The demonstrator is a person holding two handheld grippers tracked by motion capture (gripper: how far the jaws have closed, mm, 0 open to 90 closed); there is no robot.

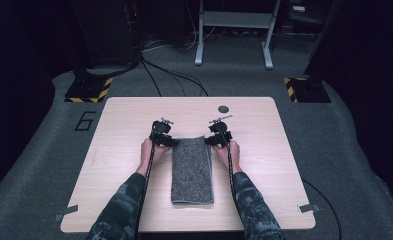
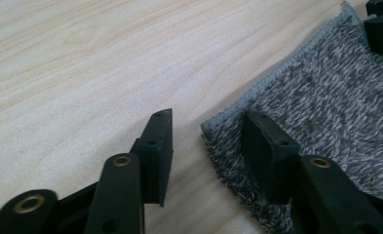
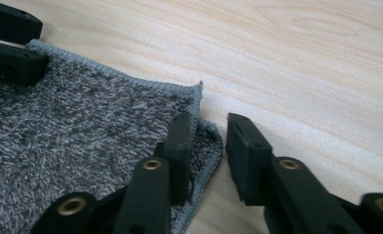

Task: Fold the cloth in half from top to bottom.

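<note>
Left gripper view puts the left claw (image 2: pixel 206 146) astride the towel's (image 2: pixel 325 107) far left corner; one jaw rests on the pile, the other stands over bare wood, with a clear gap between them, so nothing is clamped yet. Right gripper view gives the mirror case: the right claw (image 3: pixel 208 151) straddles the far right corner, one jaw on the cloth, the other on the tabletop (image 3: pixel 301 58), jaws apart and not pinching. The towel is grey terry, folded into a long strip lying mid-tabletop, lengthwise away from the person; it should be light, soft and limp, prone to sag and unfold if lifted; the stitched corners look like the surest hold, all layers caught together.
</note>
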